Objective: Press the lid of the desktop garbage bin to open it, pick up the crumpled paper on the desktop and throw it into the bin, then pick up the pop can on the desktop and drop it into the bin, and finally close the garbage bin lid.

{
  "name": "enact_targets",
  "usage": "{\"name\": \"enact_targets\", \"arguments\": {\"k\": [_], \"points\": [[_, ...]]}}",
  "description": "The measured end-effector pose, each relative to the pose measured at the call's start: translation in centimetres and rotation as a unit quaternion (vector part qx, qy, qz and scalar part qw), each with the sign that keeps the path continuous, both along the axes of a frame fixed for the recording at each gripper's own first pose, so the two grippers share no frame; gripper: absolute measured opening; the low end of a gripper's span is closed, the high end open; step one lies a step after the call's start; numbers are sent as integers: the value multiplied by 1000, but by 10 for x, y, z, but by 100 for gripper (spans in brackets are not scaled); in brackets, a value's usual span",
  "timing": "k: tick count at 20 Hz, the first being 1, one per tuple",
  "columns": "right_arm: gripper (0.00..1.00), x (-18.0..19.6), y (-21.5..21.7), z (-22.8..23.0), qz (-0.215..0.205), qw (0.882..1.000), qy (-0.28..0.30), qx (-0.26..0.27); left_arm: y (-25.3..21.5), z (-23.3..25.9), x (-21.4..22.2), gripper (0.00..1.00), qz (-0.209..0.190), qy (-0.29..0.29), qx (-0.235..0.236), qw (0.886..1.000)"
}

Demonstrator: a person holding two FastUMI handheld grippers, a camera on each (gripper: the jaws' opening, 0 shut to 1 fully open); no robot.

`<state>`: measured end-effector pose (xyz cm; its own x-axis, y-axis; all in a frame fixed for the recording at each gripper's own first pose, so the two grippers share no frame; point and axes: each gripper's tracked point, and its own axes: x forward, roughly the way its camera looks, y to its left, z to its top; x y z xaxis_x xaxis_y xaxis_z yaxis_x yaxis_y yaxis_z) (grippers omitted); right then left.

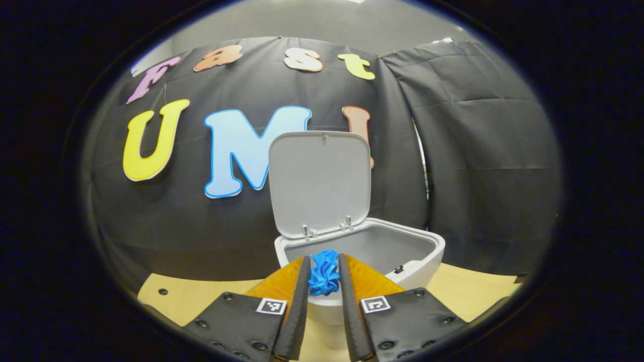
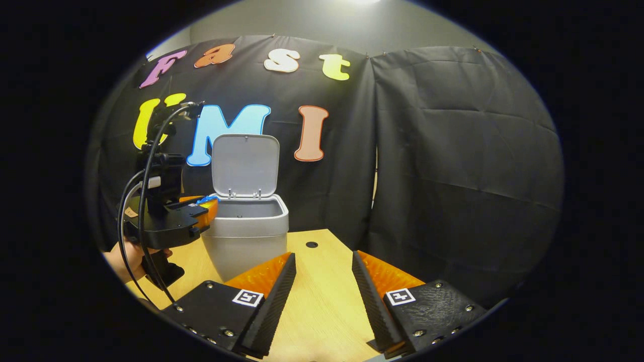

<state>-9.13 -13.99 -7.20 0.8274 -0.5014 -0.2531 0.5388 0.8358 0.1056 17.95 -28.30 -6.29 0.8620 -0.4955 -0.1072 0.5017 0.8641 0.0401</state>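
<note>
Both fingers (image 1: 302,281) pinching crumpled paper (image 1: 324,272), bin (image 2: 246,236) open

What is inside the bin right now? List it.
The bin stands open, lid upright. Its visible grey inner walls are bare; the bottom is hidden by the rim. The blue crumpled paper sits in the left gripper, at the rim.

I'm looking at a grey plastic desktop bin (image 1: 362,251), smooth and matt, its raised lid (image 1: 320,181) just as dull with small shiny metal hinge pieces. My left hand-held gripper (image 1: 324,275) pinches a blue crumpled paper ball (image 1: 324,274), creased and faintly glossy. The pale wood-grain tabletop (image 2: 322,296) looks smooth with a soft sheen. Behind it, a matt, wrinkled black cloth wall (image 2: 453,151).
</note>
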Motion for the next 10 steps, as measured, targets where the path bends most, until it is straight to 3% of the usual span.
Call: {"name": "enact_targets", "arguments": {"k": [5,10], "points": [[74,-2,1,-7,-4,1000,6,7,-5,1,-3,50,-7,1,-6,1000],[74,2,7,-6,6,1000,3,2,-7,9,-13,87,-21,0,-26,999]]}}
